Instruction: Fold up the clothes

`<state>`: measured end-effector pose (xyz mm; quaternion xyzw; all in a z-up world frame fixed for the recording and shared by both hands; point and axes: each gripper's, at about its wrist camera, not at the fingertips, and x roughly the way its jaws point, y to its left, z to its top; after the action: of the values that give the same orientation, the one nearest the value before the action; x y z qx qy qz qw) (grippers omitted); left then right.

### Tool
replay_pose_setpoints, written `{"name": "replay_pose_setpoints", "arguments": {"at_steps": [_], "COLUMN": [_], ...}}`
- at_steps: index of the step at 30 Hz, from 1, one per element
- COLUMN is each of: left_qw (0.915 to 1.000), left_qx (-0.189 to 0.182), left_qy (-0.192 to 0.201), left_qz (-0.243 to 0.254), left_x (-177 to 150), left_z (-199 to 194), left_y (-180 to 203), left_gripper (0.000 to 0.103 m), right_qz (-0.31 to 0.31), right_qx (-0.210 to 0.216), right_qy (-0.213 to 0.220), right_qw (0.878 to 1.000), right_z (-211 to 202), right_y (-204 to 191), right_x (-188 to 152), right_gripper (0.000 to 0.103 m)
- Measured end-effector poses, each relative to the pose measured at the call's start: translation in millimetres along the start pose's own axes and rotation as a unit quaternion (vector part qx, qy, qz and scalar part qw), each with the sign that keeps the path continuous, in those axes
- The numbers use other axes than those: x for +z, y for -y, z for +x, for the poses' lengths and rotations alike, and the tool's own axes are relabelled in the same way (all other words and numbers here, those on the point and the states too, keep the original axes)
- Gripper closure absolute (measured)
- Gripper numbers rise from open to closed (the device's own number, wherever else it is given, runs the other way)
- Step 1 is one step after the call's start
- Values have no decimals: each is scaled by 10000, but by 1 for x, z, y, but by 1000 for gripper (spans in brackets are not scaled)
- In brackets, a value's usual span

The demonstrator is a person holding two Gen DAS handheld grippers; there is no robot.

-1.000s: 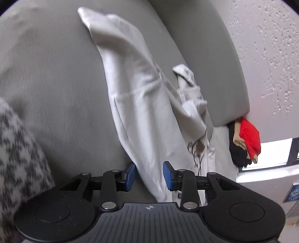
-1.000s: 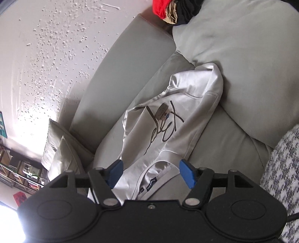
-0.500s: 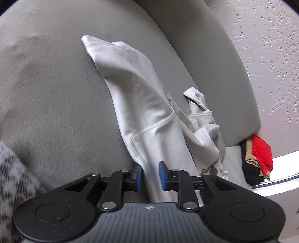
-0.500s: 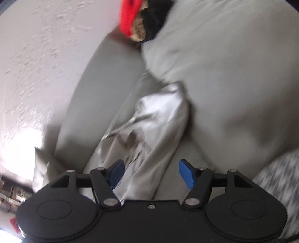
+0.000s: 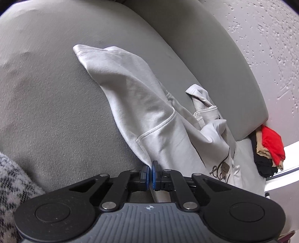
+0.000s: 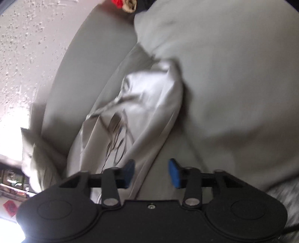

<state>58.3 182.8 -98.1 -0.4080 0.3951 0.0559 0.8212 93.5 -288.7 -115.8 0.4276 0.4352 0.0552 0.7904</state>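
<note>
A white T-shirt point(image 5: 142, 104) with a black print lies bunched on a grey sofa cushion point(image 5: 48, 104). My left gripper point(image 5: 151, 174) is shut on the T-shirt's edge at the shoulder, and the cloth is stretched away from its blue pads. In the right wrist view the same T-shirt point(image 6: 149, 104) is blurred, gathered into a ridge. My right gripper point(image 6: 151, 172) is open, its blue pads on either side of the shirt's near edge, with cloth between them.
A stack of red, tan and black clothes point(image 5: 269, 149) sits by the sofa's back corner, also in the right wrist view point(image 6: 125, 3). A black-and-white patterned fabric point(image 5: 11, 187) lies at the near left. A textured white wall point(image 5: 271, 37) stands behind the sofa.
My left gripper closed on the T-shirt's edge and pulled the cloth taut. My right gripper narrowed somewhat but stays open, and the shirt bunched up as the view swung.
</note>
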Motion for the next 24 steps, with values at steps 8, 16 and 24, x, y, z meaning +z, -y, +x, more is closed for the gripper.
{"name": "replay_pose_setpoints", "arguments": {"at_steps": [8,16,24], "left_qw": [9999,9997,9973], "left_qx": [-18,-118,95], "left_qy": [42,97,46], "left_qz": [116,207,723], "left_x": [-2,-3,-8], "left_z": [-1,-18,-32], "left_y": [1,0,6], "left_gripper": [98,102,99], "right_qz": [250,269,463], "right_qx": [-229,-445,-402], "right_qy": [367,823,549], "right_qw": [9988,9953,9966], "right_z": [8,-20,-33], "right_y": [-4,-5,8], "right_x": [-2,-15,-9], "right_gripper": [82,100,66]}}
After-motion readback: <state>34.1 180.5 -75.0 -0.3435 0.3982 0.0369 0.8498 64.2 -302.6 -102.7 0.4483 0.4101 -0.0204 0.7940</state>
